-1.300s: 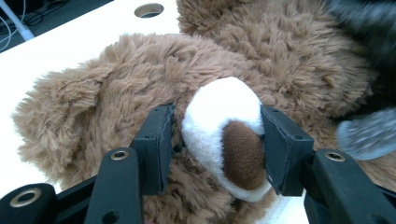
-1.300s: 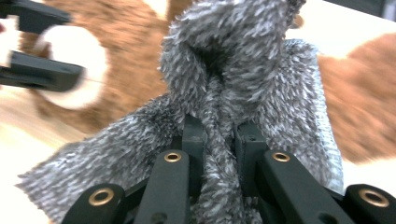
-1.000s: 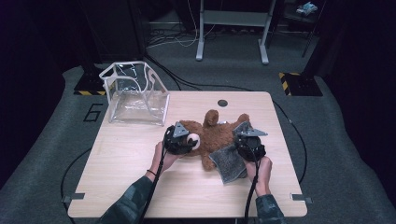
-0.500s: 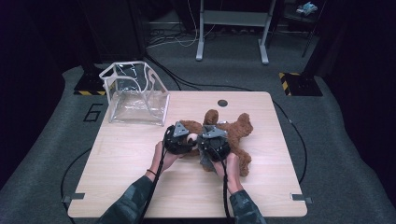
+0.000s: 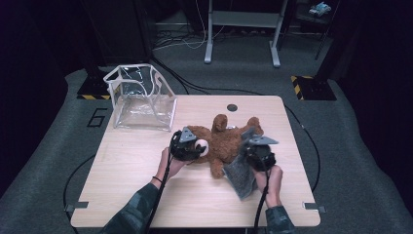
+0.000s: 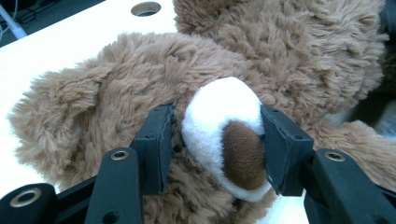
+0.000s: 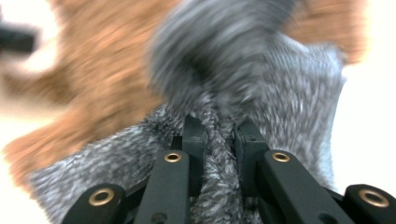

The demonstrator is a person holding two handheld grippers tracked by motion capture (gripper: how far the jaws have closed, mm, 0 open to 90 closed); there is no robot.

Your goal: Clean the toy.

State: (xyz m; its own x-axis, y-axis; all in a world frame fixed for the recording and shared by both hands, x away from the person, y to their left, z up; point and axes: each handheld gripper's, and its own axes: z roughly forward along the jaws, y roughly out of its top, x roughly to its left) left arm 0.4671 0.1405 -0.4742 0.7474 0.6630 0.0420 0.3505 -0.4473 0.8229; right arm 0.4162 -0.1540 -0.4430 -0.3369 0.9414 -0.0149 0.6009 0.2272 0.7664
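Note:
A brown teddy bear [image 5: 225, 140] lies in the middle of the wooden table [image 5: 136, 195]. My left gripper [image 5: 196, 146] is at its head, and in the left gripper view the jaws [image 6: 217, 144] press on both sides of the white muzzle [image 6: 219, 112] with its brown nose. My right gripper [image 5: 254, 150] is at the bear's right side, shut on a bunched fold of grey knitted cloth [image 7: 271, 88]. The cloth [image 5: 241, 176] hangs down toward the table's front. The right gripper view is blurred, with the bear's fur [image 7: 102, 74] behind the cloth.
A clear plastic bag with a white frame [image 5: 141, 100] stands open at the table's back left corner. A round hole [image 5: 232, 107] sits near the back edge. Black cables run over the grey floor, and a metal stand [image 5: 241, 29] is behind the table.
My right gripper swung left over the bear with the grey cloth, then came back to the right. The left gripper has stayed on the muzzle.

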